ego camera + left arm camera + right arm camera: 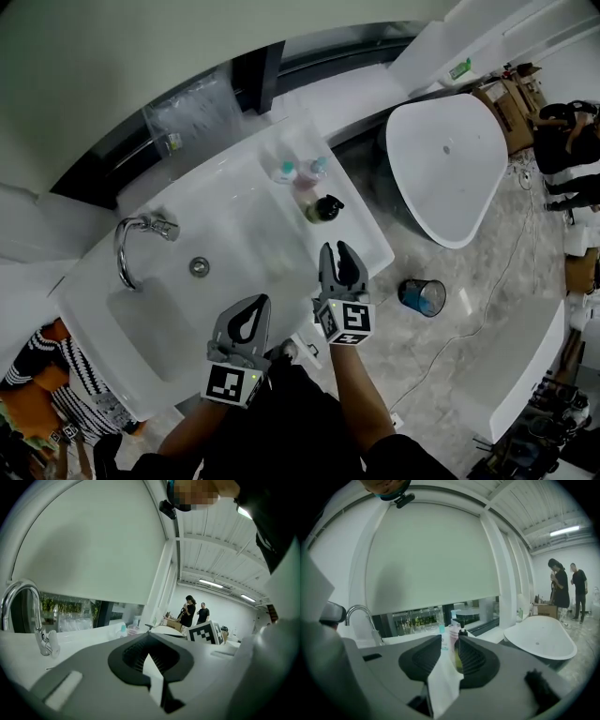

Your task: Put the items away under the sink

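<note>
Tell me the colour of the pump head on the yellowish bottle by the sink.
Black. The pump bottle shows it best in the head view.

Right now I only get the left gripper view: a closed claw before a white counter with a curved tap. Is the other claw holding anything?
Observer: No. The right claw is open, with nothing between its jaws.
Visitor: What is it aimed at?
Observer: A dark pump bottle of yellow-green liquid at the right end of the white sink counter. The claw is short of it, not touching.
Visitor: Anything on the floor?
Observer: A small round dark bin with a blue inside stands on the grey floor, to the right of the counter in the head view.
</note>
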Demonstrator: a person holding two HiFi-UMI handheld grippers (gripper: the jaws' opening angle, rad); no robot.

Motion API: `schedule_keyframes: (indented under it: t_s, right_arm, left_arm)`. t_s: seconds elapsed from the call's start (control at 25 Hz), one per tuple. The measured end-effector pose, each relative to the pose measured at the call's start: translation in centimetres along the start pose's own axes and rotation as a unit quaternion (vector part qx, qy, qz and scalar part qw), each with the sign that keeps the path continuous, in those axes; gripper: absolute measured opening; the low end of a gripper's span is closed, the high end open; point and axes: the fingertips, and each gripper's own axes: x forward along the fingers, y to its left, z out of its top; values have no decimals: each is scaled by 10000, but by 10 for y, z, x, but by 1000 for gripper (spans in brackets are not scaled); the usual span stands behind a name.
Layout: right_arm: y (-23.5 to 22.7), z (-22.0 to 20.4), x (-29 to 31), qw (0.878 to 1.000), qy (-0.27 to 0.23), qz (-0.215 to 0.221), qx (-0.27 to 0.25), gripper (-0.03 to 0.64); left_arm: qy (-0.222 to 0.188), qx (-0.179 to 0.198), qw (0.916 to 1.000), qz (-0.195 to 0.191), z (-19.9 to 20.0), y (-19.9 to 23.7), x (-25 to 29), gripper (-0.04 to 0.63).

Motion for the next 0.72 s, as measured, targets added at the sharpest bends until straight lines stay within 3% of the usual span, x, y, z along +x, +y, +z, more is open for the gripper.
schedule_keyframes:
  t_s: [0.44, 0.72]
  right_arm:
    - [-25, 5, 57, 9990, 49, -433, -33, 161]
    - [-33, 2, 79, 9985, 18, -530, -116, 167]
  left_arm:
    - [53, -31, 10000, 55, -2, 31, 17, 8]
    - [352, -368, 9987, 28, -12, 33, 25, 8]
